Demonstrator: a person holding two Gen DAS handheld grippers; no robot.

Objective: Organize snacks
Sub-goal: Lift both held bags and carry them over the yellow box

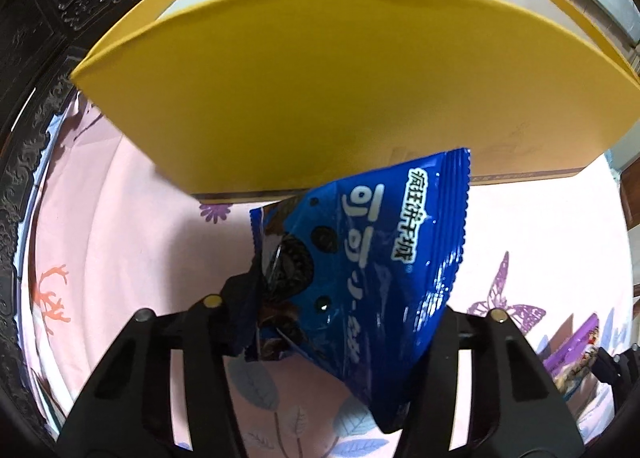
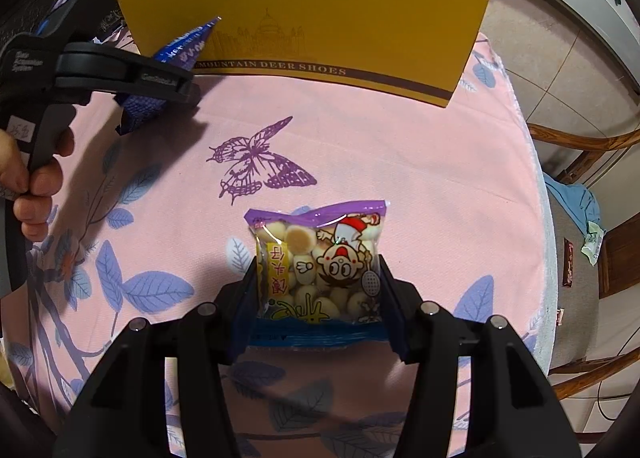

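My left gripper (image 1: 340,318) is shut on a blue cookie packet (image 1: 372,258) and holds it above the table, just in front of the near wall of the yellow shoe box (image 1: 340,77). The right wrist view shows the same left gripper (image 2: 176,77), the packet (image 2: 188,43) and the box (image 2: 320,17). My right gripper (image 2: 318,290) is closed around a clear packet of small round biscuits with a purple top (image 2: 320,258), near the table's front.
The table wears a pink cloth with butterfly and leaf prints (image 2: 420,157). Its right edge (image 2: 548,258) drops to a tiled floor with wooden chairs (image 2: 592,145). Dark carved furniture (image 1: 48,17) stands at the left.
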